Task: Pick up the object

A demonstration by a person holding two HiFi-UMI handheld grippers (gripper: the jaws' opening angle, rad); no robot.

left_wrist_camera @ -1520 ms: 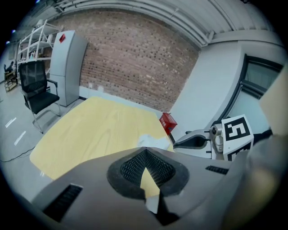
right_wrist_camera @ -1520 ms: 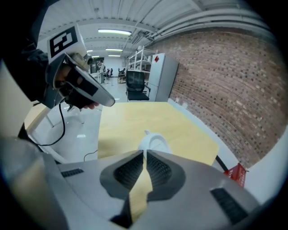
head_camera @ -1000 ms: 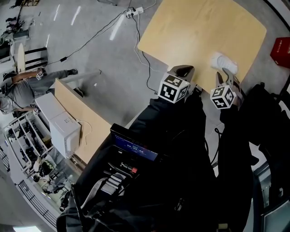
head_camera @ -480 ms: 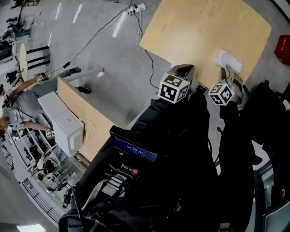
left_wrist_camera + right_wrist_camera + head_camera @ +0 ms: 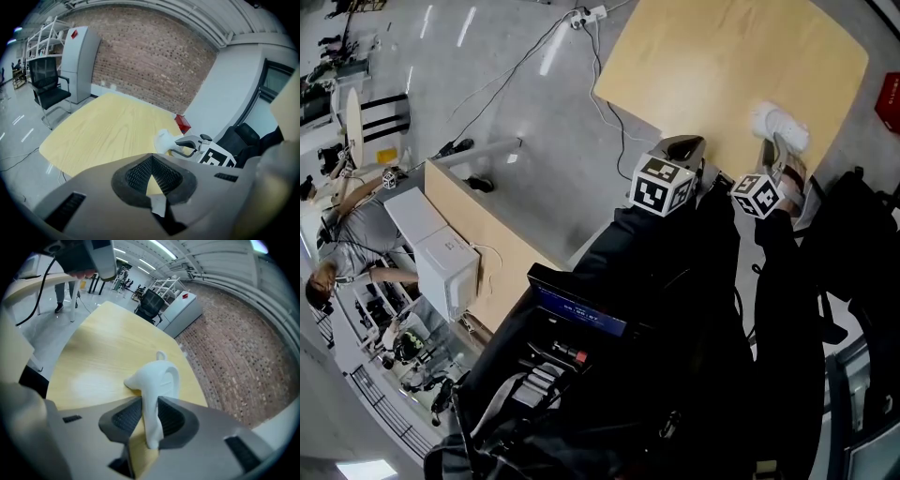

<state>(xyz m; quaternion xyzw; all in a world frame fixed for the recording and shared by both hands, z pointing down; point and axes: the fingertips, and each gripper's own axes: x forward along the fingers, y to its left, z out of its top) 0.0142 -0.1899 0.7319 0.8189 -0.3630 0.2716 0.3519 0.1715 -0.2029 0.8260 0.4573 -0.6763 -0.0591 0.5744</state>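
Note:
The object is a white, curved plastic piece (image 5: 778,122) with a small loop on top, over the near right part of the wooden table (image 5: 722,66). My right gripper (image 5: 780,150) is shut on its lower stem. The right gripper view shows that stem clamped between the dark pads (image 5: 125,417), with the white piece (image 5: 157,378) rising ahead of them. I cannot tell whether it touches the table. My left gripper (image 5: 682,148) hovers at the table's near edge, shut and empty, its pads meeting at the tips (image 5: 151,176). The left gripper view shows the white piece (image 5: 164,139) to its right.
A red box (image 5: 889,89) sits on the floor right of the table. Cables (image 5: 581,56) and a power strip lie on the floor to the left. A black office chair (image 5: 47,84) and grey cabinet (image 5: 79,61) stand beyond the table. A second desk (image 5: 478,234) is lower left.
The right gripper with the white piece has shifted slightly right and farther over the table. The left gripper has barely moved. A person in the far left background has moved.

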